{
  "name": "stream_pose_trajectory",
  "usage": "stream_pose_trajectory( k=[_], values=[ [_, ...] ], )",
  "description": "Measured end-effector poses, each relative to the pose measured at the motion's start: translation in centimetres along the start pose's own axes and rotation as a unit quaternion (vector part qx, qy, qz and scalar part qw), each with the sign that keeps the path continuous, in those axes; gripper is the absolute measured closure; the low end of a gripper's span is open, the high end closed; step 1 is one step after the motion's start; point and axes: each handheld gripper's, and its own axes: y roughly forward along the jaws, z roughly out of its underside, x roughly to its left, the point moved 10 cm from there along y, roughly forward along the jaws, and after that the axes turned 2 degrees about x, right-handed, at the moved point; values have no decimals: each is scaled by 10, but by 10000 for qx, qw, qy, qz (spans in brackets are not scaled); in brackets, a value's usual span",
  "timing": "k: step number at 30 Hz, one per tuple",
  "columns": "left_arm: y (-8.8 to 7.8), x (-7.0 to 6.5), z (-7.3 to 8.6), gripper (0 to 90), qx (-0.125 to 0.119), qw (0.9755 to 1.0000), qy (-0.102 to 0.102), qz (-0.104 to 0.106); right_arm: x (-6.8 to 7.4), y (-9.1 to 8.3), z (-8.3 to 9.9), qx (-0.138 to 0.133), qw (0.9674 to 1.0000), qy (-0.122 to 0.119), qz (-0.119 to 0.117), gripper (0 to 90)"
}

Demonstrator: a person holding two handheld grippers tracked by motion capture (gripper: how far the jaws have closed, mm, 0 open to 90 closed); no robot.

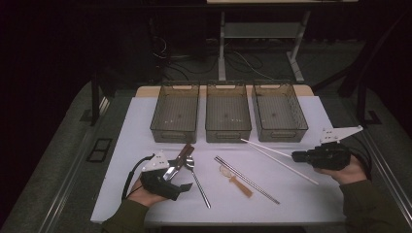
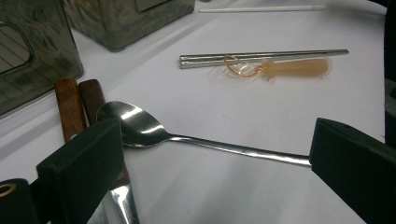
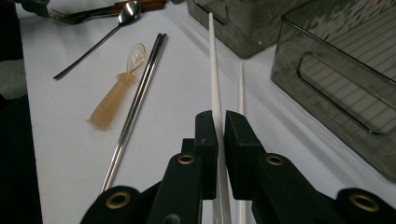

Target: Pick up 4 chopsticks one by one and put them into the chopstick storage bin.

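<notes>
Gripping: right gripper [image 3: 220,122] has its jaws closed down on one white chopstick [image 3: 213,65], pinched near the end closest to the hand; the long shaft runs out ahead of the jaws, toward the bins.
Beside the grip: second white chopstick [image 3: 241,88] lies on the white table [image 3: 60,140] just right of the held one, not between the jaws. Risk: left behind, or nudged and rolled as the first one lifts.
Pivot risk: a hold this far from the middle looks likely to let the far tip droop or swing; a thin smooth stick could turn in the pads.
Ahead right: grey bin [image 3: 341,84] wall near the chopstick's line. Risk: the tip catching the rim on the way in.
Ahead left: metal chopsticks [image 3: 140,88] and amber baby spoon [image 3: 119,93], apart from the held stick; a wide swing might sweep them.
Far off: left gripper [image 2: 212,154] stands wide open, jaws either side of the steel spoon [image 2: 140,126], not pinching it; the wooden-handled fork [image 2: 74,107] touches the near jaw and may be dragged along on closing.
</notes>
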Motion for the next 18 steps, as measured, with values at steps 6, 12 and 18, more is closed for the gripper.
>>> stream_pose_trajectory(
  k=[6, 12, 18],
  values=[
    [0, 1, 0, 0, -46, 10000, -44, 25, 5, 4, -10, -86, 10000, -28, -39, 839],
    [0, 1, 2, 0, -26, 10000, -11, 17, 9, 8, -22, -199, 9998, -64, -48, 839],
    [1, 1, 2, 0, -11, 10000, 19, -10, 14, 15, -36, -280, 9995, -107, -76, 839]
  ],
)
